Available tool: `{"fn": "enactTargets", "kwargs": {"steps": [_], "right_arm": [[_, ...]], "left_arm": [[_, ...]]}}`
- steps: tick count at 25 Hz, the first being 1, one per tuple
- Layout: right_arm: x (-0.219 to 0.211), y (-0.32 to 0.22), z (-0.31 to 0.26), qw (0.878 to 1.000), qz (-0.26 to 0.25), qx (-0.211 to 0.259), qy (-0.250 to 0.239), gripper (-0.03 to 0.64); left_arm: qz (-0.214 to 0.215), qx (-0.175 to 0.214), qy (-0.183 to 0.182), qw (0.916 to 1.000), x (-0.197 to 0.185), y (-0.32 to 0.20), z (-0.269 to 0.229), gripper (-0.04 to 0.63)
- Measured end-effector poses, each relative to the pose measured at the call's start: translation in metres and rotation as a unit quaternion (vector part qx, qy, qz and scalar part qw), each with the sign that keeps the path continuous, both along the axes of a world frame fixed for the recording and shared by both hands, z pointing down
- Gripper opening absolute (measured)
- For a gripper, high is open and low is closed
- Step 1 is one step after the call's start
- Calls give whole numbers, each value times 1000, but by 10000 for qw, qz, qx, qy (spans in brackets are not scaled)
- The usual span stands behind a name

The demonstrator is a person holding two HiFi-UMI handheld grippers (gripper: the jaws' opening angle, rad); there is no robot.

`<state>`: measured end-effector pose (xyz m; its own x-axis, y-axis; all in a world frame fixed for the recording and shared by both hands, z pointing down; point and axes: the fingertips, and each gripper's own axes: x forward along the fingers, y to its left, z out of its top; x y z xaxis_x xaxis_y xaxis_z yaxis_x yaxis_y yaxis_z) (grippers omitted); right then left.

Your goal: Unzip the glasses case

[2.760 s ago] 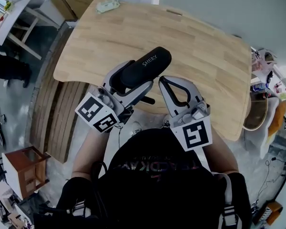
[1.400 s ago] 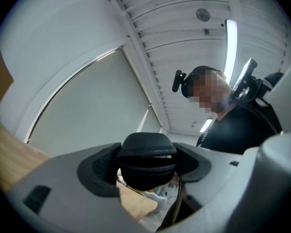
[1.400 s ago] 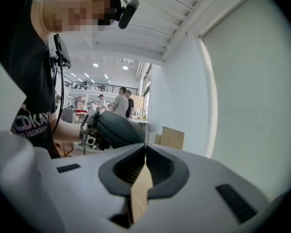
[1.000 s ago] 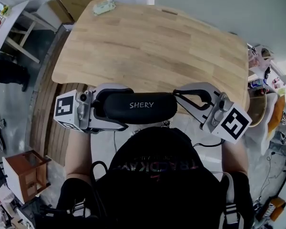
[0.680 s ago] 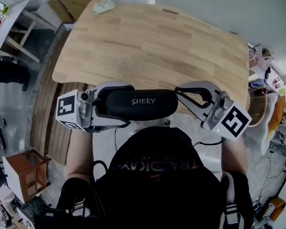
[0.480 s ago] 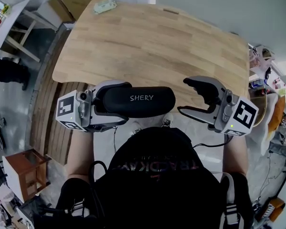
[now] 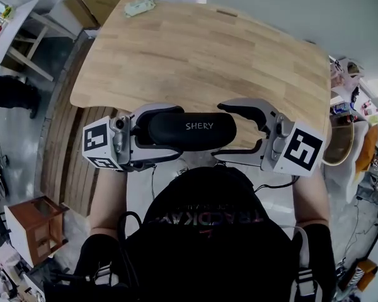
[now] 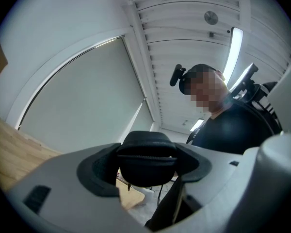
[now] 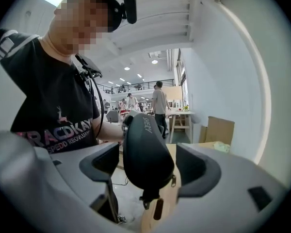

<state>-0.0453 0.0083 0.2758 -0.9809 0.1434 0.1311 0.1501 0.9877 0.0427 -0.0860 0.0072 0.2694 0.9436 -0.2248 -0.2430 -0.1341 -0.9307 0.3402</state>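
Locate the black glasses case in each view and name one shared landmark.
Head view: glasses case at centre, lying crosswise.
Left gripper view: low centre, seen end-on.
Right gripper view: centre, end-on.
Shared landmark: wooden table, at the left edge, behind the case.

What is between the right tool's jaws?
The glasses case's end, zip pull dangling, neither jaw pressing it; the right tool's jaws have just been opening. Right gripper view shows it.

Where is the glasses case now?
Head view: the glasses case is above the table's near edge, clamped in the left tool, other end inside the just-opened right tool.
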Motion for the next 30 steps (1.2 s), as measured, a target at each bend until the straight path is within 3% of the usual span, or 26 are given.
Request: {"fn": "enactTargets", "kwargs": {"steps": [6,10,14,20,24,26,27,29,30], "right_arm": [[-9,7,34,9947,-298,62,978,365],[-17,12,47,9920,-405,35,1199,365],[-20,14,52,9930,-420,93,1103,362],[-10,22,61,9905,-485,200,1268,344],[2,11,38,9993,-118,-232,270,341],[15,-5,47,9984,270,-317,372,341],[22,-14,57,9964,503,-358,573,341],[33,-31,76,9900,949,-516,908,341],[36,-40,83,9875,1112,-561,971,341]], "left_arm": [[30,-41,-3,10000,3,1,2,333],[-20,-106,103,9999,1,0,3,333],[-34,-143,119,9998,0,0,5,333],[117,-83,-353,9993,3,11,18,333],[-319,-269,-123,9991,-21,1,18,323],[-711,-365,-297,9964,-39,-6,25,275],[-939,-471,-507,9932,-46,-11,34,220],[-1422,-737,-1075,9812,-54,-21,60,47],[-1595,-819,-1369,9742,-54,-24,74,12]]}}
